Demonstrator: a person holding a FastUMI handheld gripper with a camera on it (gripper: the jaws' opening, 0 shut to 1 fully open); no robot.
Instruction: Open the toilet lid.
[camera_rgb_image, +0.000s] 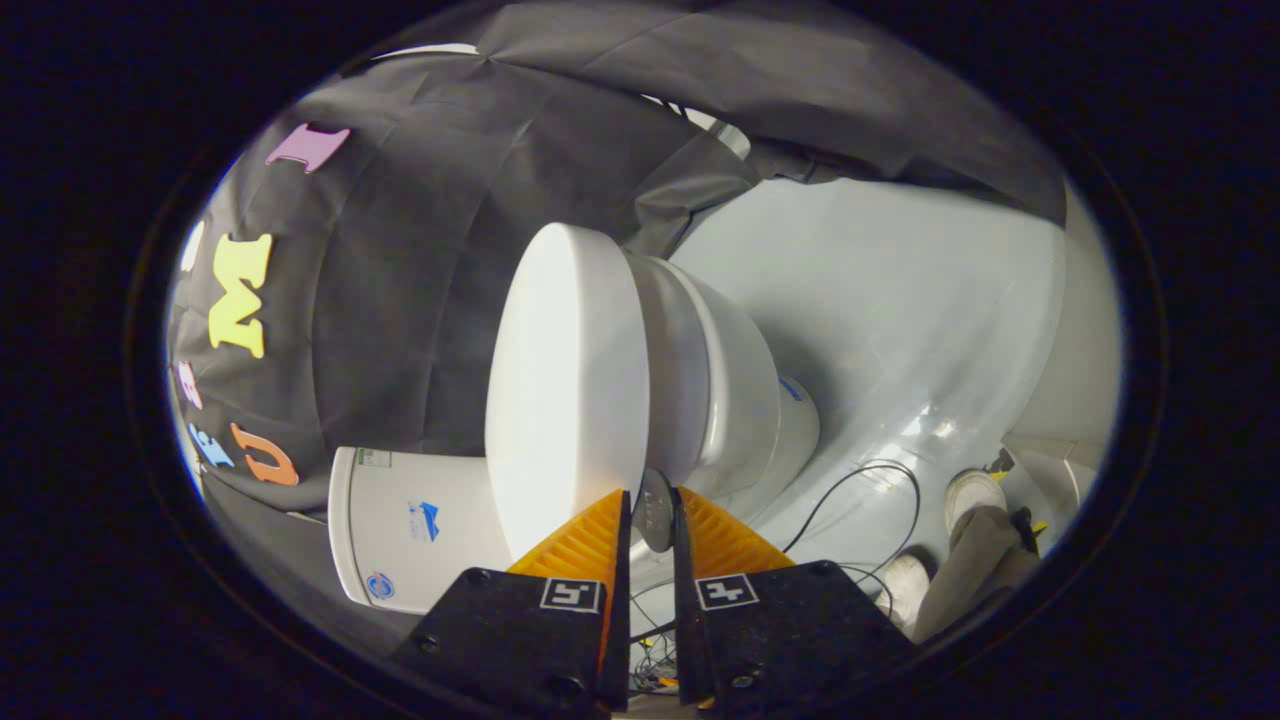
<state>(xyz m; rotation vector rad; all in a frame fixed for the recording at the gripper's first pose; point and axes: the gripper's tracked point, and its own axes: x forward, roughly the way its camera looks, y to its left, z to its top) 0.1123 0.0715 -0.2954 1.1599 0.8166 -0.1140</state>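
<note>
1. The gripper (650, 505) is seen with its two fingers drawn nearly together, a narrow gap left between them.
2. A small grey rounded tab (655, 510) is held in that gap; both fingers appear to press on it, and it sits at the near rim of the lid.
3. The smooth white oval toilet lid (565, 390) is found just beyond the fingertips, toward 11 o'clock, lying closed against the seat.
4. The glossy white ceramic toilet bowl (735, 390) is seen behind the lid, at about 1 o'clock from the fingertips.
5. A white rectangular cistern (400, 525) is seen at 9 o'clock, touching the lid's edge.
6. Thin black cables (870, 480) are laid on the pale glossy floor (900, 300) at 3 o'clock.
7. A person's white shoe (972, 492) is seen farther out at 3 o'clock.
</note>
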